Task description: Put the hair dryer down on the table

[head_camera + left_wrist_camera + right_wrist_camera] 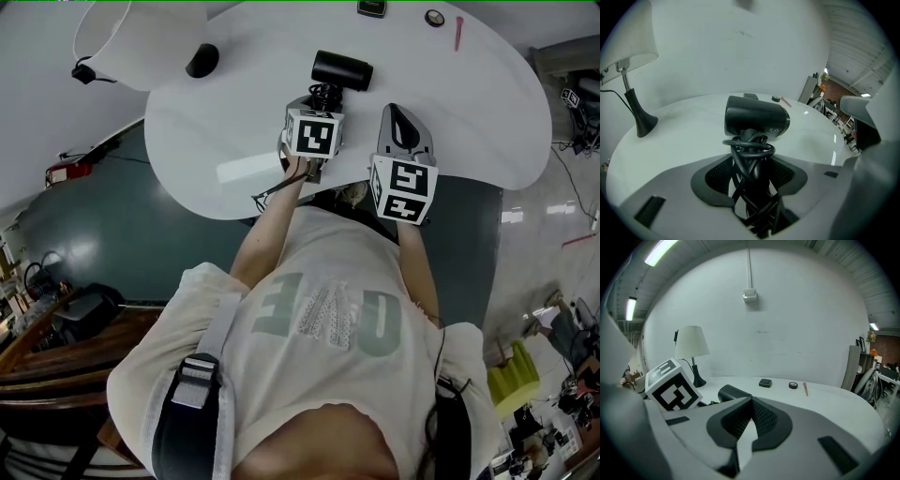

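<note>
**Two fingers clamped on a cord-wrapped handle**

Both fingers [712,180] of the left gripper [751,171] stand fairly wide apart, yet they are closed on something. The handle of the hair dryer [757,119], with its black cord [749,146] wound round it, fills the gap between them. The dryer's barrel sits crosswise just beyond the fingertips, over the white table [234,141]. Whether its underside already touches the surface I cannot tell. Further out past the fingertips and to their left stands a lamp [633,70]. A small dark case [765,382], a round tin [793,385] and a pink stick [805,389] lie well beyond, near the far edge.

The right gripper [749,416] hangs beside the left one with its fingers brought together and nothing between them.

The dryer looks like a stiff, smooth plastic shell, moderate in weight and probably top-heavy, since the barrel rides out ahead of the fingers. The handle is the sensible place to hold it, as now. The cord wraps give the pads some bite, but the coils are springy and could shift or slip under pressure. Lowering it calls for keeping the barrel level so it settles on its side, not on its nose.
</note>
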{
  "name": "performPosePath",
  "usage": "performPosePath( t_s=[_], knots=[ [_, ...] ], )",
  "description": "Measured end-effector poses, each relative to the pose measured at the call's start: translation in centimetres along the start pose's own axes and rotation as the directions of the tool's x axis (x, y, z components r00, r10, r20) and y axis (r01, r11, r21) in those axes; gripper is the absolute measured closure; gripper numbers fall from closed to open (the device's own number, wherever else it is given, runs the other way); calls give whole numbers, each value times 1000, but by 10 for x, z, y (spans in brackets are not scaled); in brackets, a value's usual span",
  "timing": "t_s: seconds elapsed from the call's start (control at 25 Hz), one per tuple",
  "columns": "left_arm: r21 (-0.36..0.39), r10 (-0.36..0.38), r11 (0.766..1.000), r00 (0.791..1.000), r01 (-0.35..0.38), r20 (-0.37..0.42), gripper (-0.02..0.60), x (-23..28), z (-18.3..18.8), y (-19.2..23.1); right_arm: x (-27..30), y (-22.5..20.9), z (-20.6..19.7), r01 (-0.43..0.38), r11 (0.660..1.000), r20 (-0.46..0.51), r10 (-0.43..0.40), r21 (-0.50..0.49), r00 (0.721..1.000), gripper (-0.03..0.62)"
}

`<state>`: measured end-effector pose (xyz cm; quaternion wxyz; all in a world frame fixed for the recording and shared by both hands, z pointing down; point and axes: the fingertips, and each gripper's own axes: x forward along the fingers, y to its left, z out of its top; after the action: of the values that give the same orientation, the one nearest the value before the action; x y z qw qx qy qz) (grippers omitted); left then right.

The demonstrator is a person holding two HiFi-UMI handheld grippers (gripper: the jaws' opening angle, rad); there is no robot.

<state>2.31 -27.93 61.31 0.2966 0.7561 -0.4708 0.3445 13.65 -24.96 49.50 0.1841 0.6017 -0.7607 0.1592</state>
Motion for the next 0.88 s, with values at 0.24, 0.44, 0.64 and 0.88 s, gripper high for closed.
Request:
performPosePath(
  t_s=[0.24, 0.44, 0.64, 0.88],
  knots=[
    [-17, -4, 1000, 1000, 3, -21, 351, 9, -11, 0, -2, -1, -3, 1, 1000, -5, -1, -5, 1000, 597],
    [-27, -12, 1000, 1000, 11, -26, 351, 11, -13, 1, -2, -2, -5, 5, 1000, -9, -5, -2, 1000, 597],
    [-34, -25, 999, 999, 24, -21, 351, 12, -13, 1, -4, -1, -6, 4, 1000, -10, -4, -4, 1000, 597],
    [-36, -38, 999, 999, 37, -21, 351, 14, -12, -1, -5, 0, -6, -3, 1000, -2, 3, 2, 1000, 597]
  ],
)
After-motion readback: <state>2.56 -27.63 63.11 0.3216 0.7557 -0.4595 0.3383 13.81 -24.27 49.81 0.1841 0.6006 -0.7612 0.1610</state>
